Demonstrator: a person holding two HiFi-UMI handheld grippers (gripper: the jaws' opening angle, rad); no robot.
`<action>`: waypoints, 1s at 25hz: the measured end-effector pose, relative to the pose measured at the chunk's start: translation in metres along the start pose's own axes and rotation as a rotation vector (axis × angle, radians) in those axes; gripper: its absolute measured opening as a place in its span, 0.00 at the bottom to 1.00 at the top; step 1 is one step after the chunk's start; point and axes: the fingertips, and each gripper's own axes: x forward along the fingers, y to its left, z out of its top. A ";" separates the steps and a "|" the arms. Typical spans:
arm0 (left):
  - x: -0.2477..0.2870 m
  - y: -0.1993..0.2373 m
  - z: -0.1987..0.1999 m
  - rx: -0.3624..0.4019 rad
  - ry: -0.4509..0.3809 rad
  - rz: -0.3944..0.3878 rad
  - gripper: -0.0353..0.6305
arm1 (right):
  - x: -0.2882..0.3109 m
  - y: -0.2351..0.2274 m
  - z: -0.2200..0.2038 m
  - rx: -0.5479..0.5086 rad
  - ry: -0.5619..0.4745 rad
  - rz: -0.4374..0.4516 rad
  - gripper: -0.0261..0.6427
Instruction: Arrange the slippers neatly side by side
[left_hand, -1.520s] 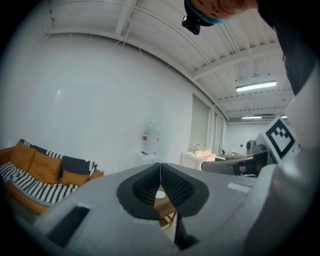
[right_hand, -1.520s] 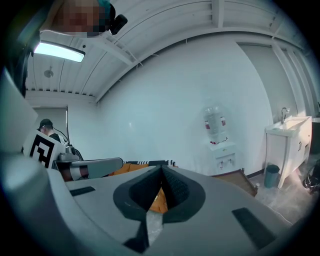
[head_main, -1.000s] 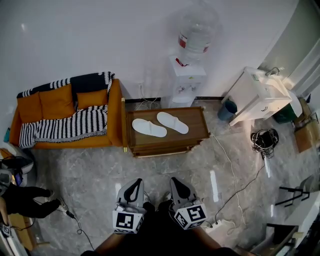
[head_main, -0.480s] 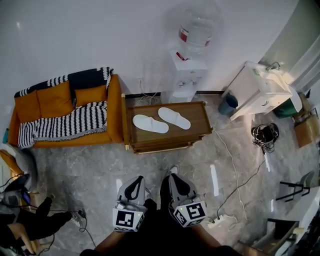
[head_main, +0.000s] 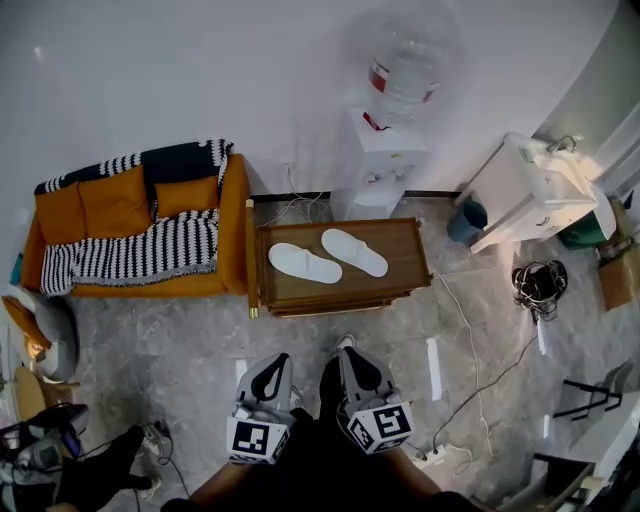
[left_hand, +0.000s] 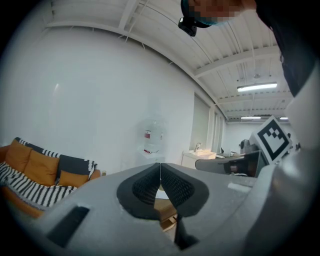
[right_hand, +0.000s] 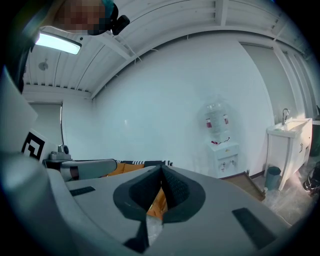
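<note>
Standing well back from wooden table (head_main: 398, 283). On top: white left slipper (head_main: 304, 263), white right slipper (head_main: 354, 252), near each other, angled, not parallel. Both clamped closed, empty: left gripper (head_main: 273, 360), right gripper (head_main: 349, 358). Risks, my read: arriving with jaws closed shoves slipper; thin flat sole slips out of pinch, slides off table edge.

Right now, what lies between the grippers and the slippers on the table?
In the head view, mainly grey floor separates the left gripper and right gripper from the table holding the slippers.
</note>
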 end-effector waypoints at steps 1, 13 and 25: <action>0.008 0.001 0.003 -0.004 -0.005 0.004 0.08 | 0.005 -0.006 0.002 0.000 0.002 0.003 0.06; 0.114 0.007 0.025 -0.017 0.003 0.025 0.08 | 0.073 -0.087 0.036 0.005 0.025 0.039 0.06; 0.204 -0.003 0.034 -0.037 0.040 0.116 0.08 | 0.123 -0.170 0.048 0.011 0.092 0.128 0.06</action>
